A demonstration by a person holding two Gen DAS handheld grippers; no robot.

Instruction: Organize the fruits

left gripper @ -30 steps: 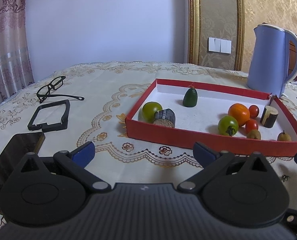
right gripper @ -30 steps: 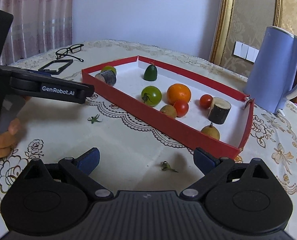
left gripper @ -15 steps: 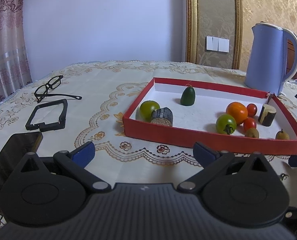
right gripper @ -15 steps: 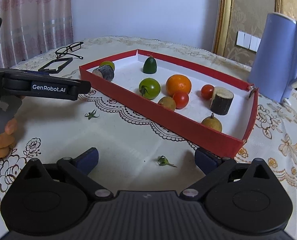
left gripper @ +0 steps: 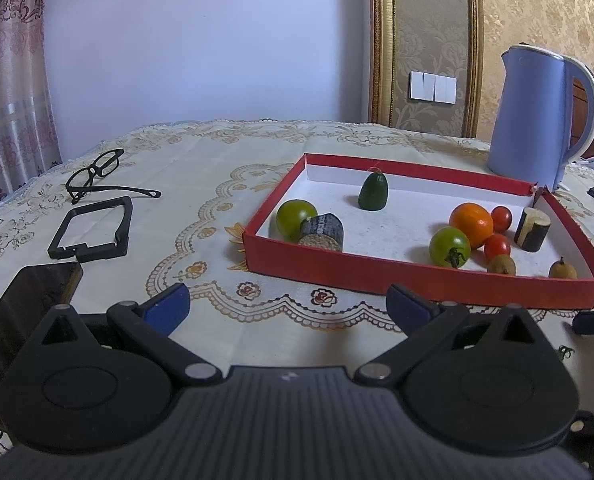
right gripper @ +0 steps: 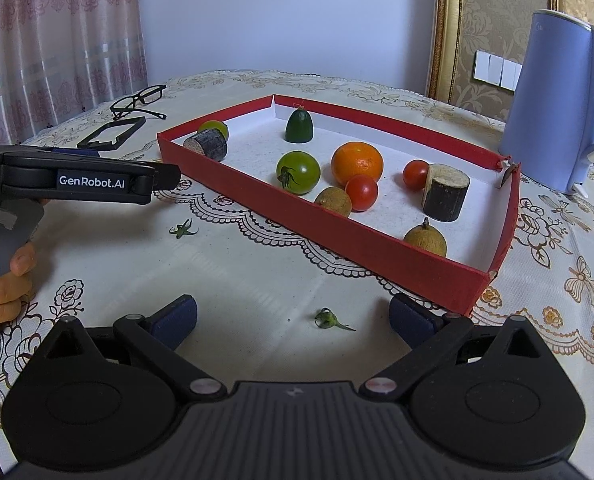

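Observation:
A red tray (left gripper: pixel 417 274) (right gripper: pixel 337 234) with a white floor sits on the patterned tablecloth. In it lie an orange (right gripper: pixel 357 162), two green tomatoes (right gripper: pixel 298 172) (left gripper: pixel 295 218), two red cherry tomatoes (right gripper: pixel 361 192) (right gripper: pixel 415 173), a dark green avocado (left gripper: pixel 373 197), two brown longans (right gripper: pixel 333 201) (right gripper: pixel 425 237) and two wood log pieces (right gripper: pixel 445 192) (left gripper: pixel 323 232). My left gripper (left gripper: pixel 287 308) is open and empty in front of the tray's near wall. My right gripper (right gripper: pixel 293 316) is open and empty over the cloth near the tray's corner.
A blue kettle (left gripper: pixel 537 116) stands behind the tray. Glasses (left gripper: pixel 97 174), a black frame (left gripper: pixel 93 228) and a dark phone (left gripper: pixel 25 312) lie on the left. Two green tomato stems (right gripper: pixel 331 320) (right gripper: pixel 183 230) lie on the cloth. A hand (right gripper: pixel 1 284) holds the left gripper.
Both grippers have drawn back and risen slightly, so the tray sits a little farther off. Nothing was picked up, and both stay open.

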